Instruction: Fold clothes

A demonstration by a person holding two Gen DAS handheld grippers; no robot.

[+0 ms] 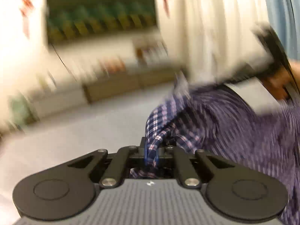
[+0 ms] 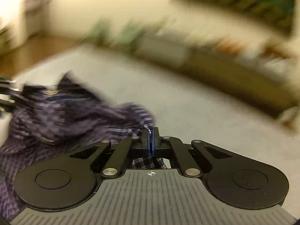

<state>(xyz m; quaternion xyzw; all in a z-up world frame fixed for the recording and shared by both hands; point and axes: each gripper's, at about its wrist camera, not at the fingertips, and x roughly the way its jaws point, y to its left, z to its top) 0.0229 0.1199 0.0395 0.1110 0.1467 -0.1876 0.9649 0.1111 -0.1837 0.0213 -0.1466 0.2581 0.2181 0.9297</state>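
A blue and purple plaid garment (image 1: 215, 116) hangs bunched above the pale grey surface (image 1: 84, 131). In the left wrist view my left gripper (image 1: 152, 146) is shut on a gathered fold of it, and the cloth runs up and to the right from the jaws. The right wrist view shows my right gripper (image 2: 151, 131) shut on a thin edge of the same plaid garment (image 2: 65, 116), which heaps to the left and hangs under the fingers. Both views are heavily blurred.
A person's hand (image 1: 277, 82) and pale top (image 1: 215, 28) fill the right of the left wrist view. A low wooden unit (image 2: 234, 78) lines the far edge of the grey surface (image 2: 187, 112). A dark green picture (image 1: 101, 13) hangs on the wall.
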